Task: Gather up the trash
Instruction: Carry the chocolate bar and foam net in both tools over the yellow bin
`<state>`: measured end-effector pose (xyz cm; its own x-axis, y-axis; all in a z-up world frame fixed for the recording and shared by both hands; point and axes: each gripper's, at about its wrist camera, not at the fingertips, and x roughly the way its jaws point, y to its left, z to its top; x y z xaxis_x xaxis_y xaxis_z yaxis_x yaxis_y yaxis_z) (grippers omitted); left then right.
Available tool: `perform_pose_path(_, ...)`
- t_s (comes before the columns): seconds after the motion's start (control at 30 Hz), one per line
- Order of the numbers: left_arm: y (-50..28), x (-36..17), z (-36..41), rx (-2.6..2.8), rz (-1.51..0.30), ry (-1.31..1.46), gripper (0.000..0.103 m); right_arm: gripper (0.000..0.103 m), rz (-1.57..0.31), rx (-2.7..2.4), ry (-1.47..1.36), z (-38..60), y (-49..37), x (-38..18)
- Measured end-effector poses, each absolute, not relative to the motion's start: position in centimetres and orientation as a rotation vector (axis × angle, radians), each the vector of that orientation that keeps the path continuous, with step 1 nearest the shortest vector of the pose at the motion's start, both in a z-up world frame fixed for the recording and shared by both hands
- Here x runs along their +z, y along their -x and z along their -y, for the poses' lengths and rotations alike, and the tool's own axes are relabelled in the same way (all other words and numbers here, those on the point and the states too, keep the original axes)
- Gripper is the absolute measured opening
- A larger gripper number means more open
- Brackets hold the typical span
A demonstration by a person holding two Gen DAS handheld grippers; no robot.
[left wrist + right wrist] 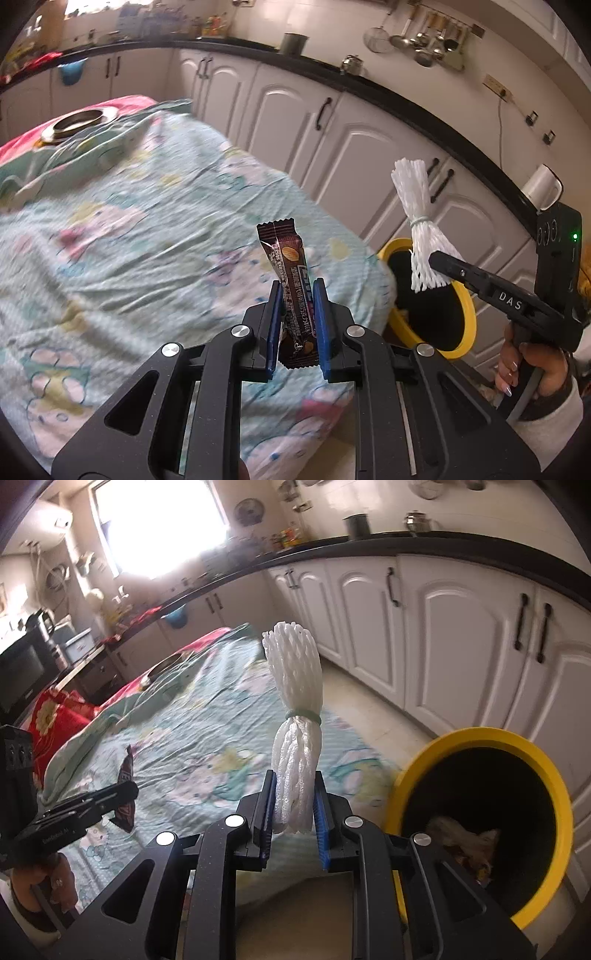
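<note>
My left gripper (295,295) is shut on a brown snack wrapper (291,291), held upright above the table near its right edge. My right gripper (294,786) is shut on a white foam net bundle (295,723) tied with a green band. In the left wrist view the foam bundle (417,221) hangs over the yellow-rimmed bin (469,306). In the right wrist view the bin (554,786) stands to the right on the floor, with crumpled trash (461,838) inside. The left gripper (127,788) with the wrapper (125,771) shows at the left there.
The table is covered with a pale green patterned cloth (147,229). A round steel dish (79,122) sits at its far end. White cabinets (295,122) under a black counter run behind the table and the bin. A red cushion (55,716) lies at the far left.
</note>
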<state>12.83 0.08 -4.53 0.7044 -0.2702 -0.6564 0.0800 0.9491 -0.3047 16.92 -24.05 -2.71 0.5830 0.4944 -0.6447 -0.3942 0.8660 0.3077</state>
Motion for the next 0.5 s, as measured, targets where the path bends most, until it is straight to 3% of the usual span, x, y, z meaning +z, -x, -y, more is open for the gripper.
perform_pose_path(0.5, -16.2, -3.6, 8.4, -0.346, -0.756, 0.155, 0.011, 0.019, -0.786, 0.351, -0.262, 32.6, -16.3, -3.8)
